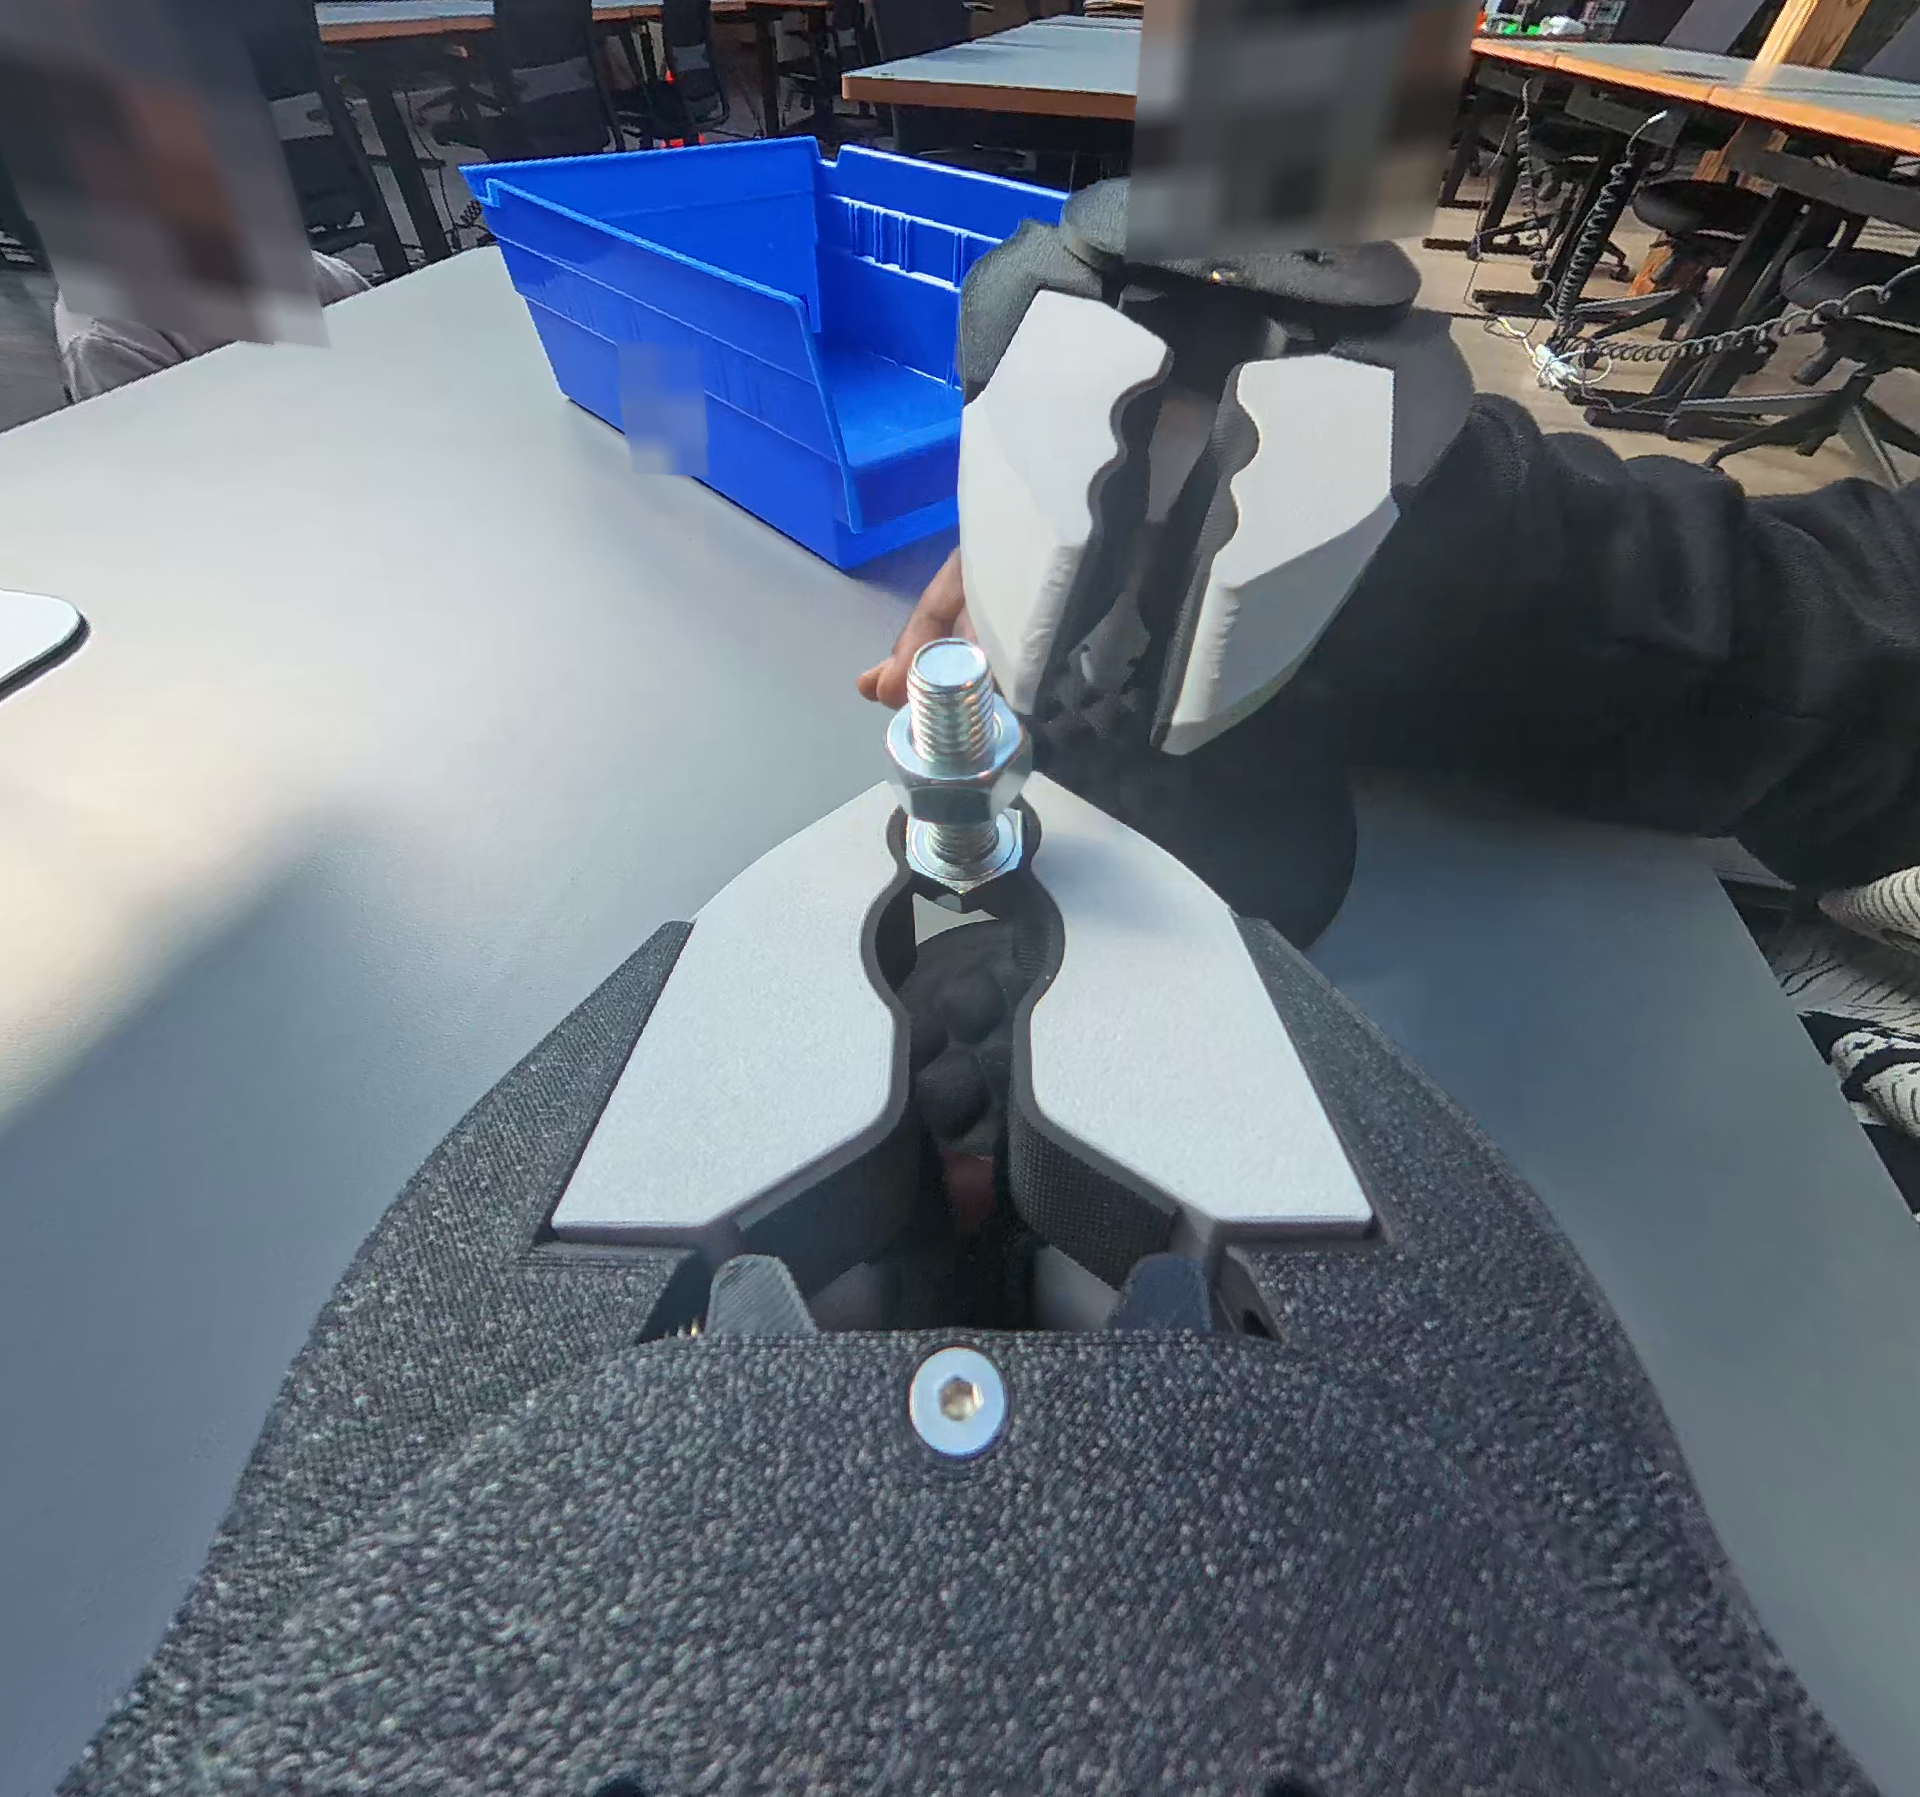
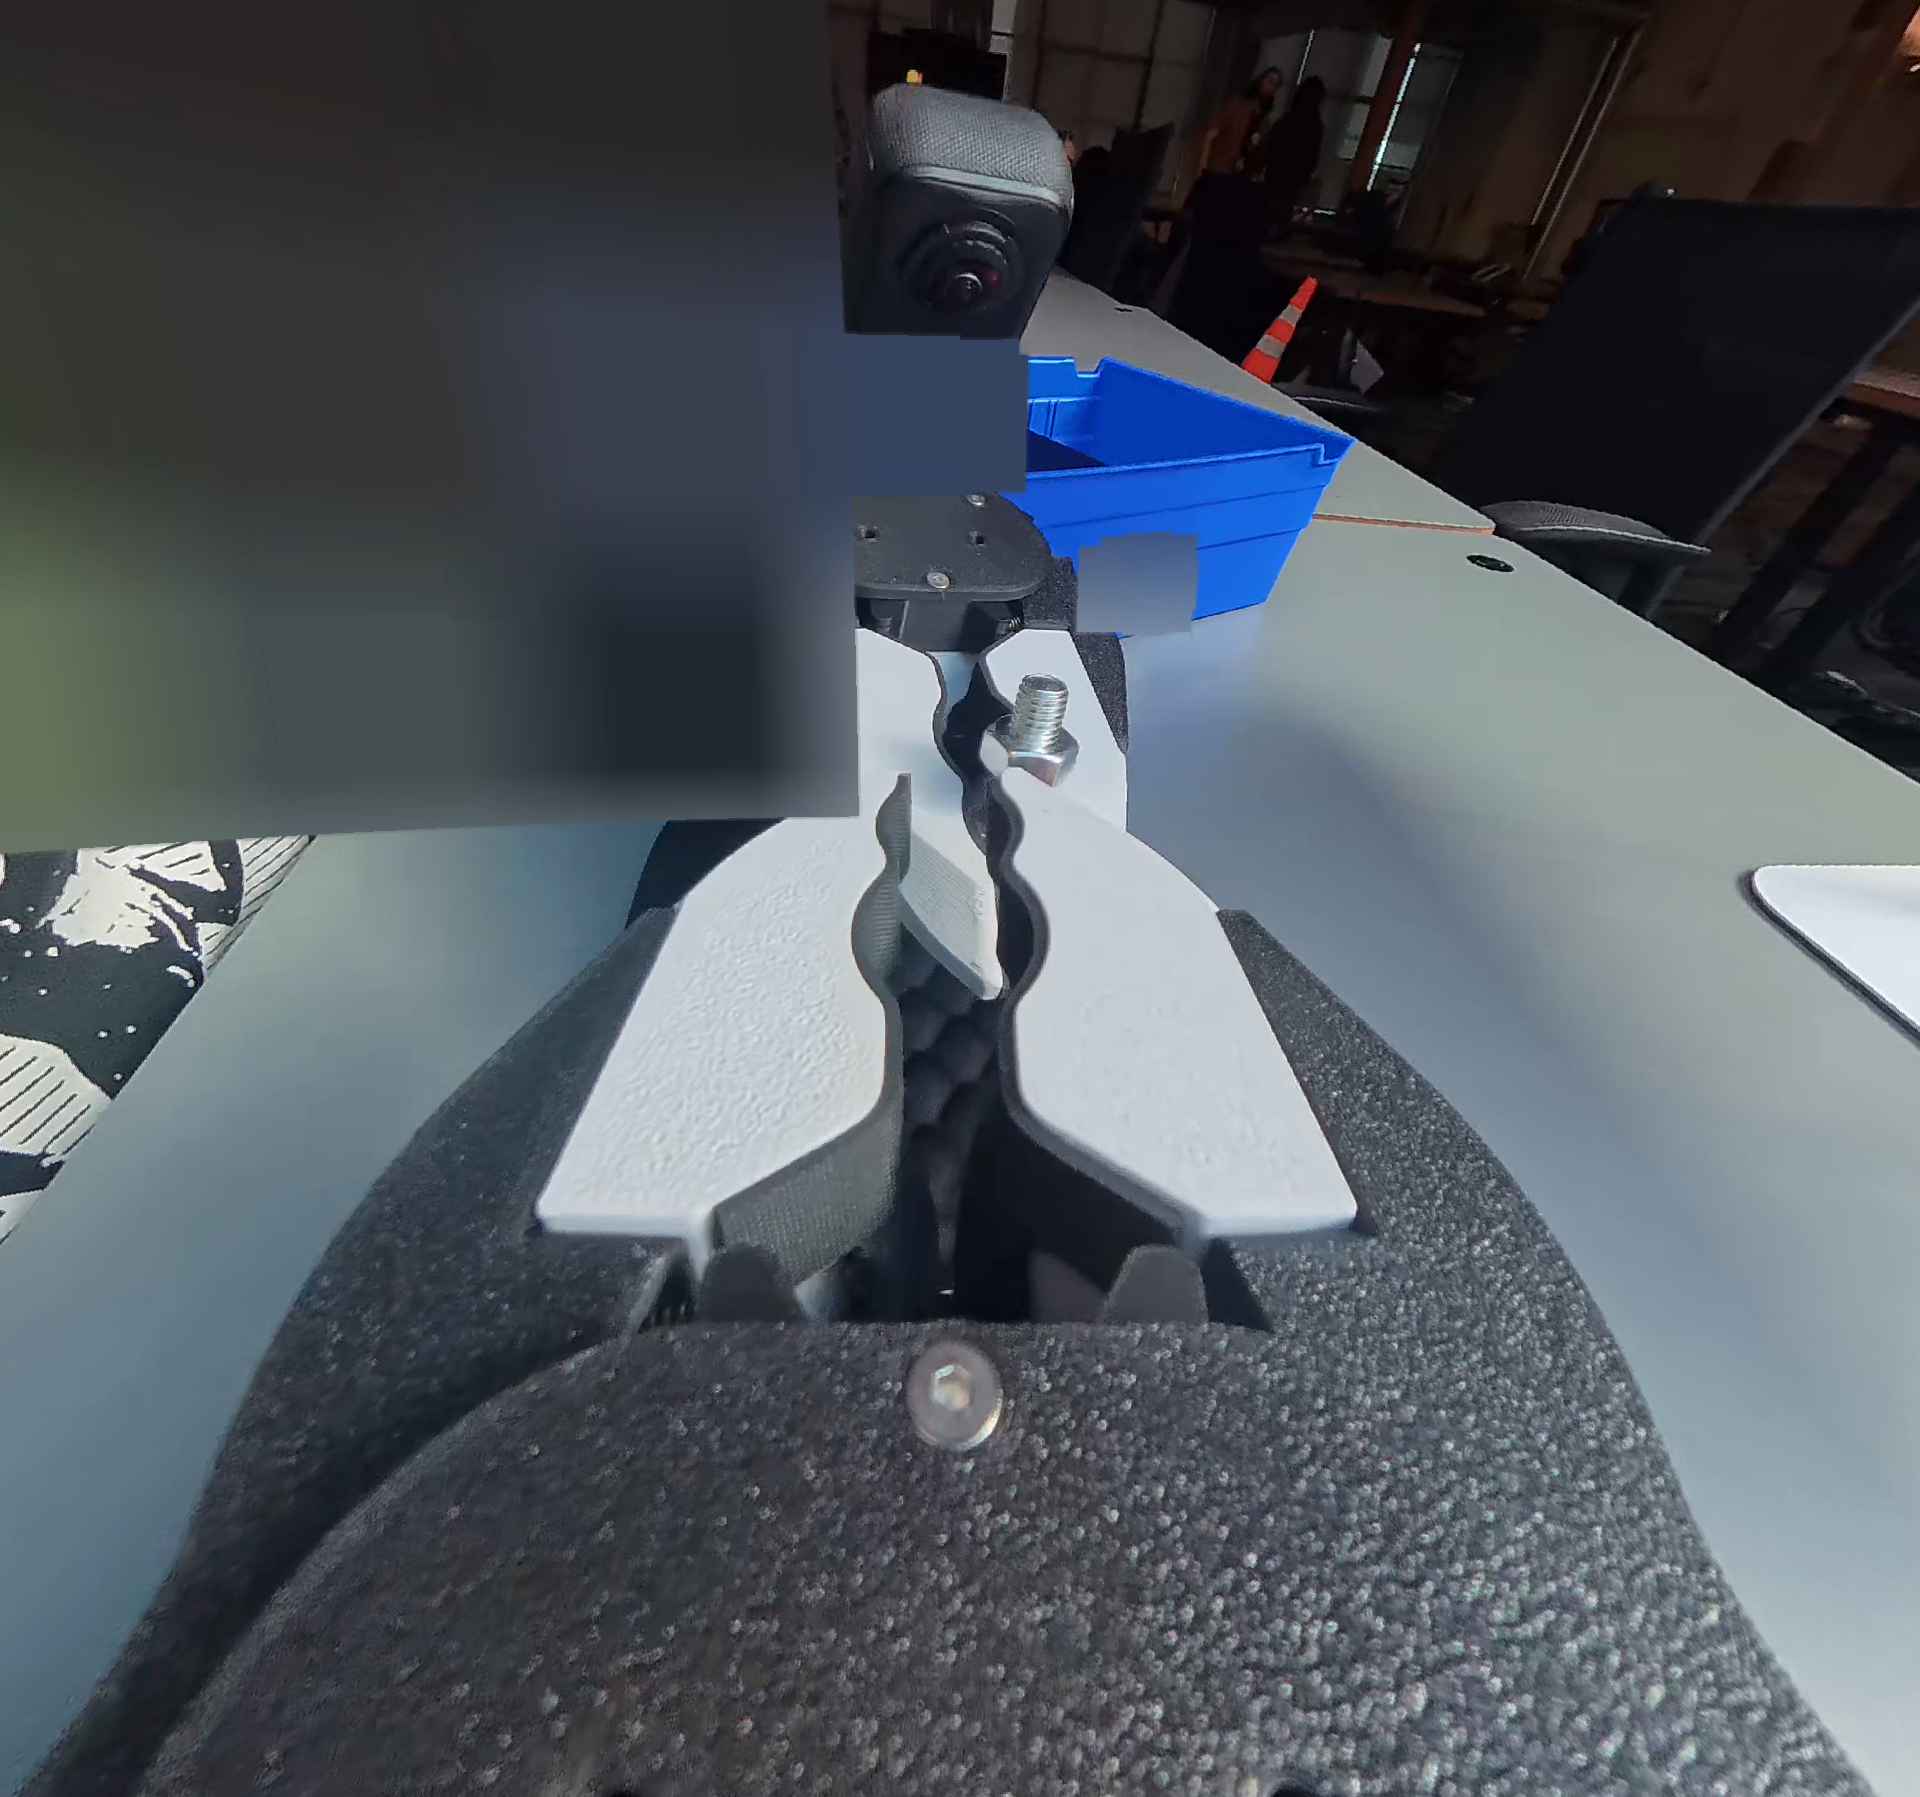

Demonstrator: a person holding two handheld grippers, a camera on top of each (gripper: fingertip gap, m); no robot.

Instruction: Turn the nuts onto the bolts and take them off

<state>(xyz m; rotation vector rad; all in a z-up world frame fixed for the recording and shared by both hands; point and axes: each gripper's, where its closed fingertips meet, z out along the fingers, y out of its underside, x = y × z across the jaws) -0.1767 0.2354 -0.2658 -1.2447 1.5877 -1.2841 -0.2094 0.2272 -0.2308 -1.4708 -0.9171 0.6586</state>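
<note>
Bolt (image 1: 951, 791) being clamped upright in left gripper (image 1: 961, 874) | nut (image 1: 956, 773) being threaded mid-shank | right gripper (image 1: 1169, 563) being held just right, fingers nearly together, empty | next: nut to be gripped and turned

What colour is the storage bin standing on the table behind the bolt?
The bin is bright blue, seen best in the left wrist view.

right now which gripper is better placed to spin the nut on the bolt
Right. The left gripper is clamped on the bolt near its base, holding it upright, while the right gripper sits beside the nut holding nothing.
</note>
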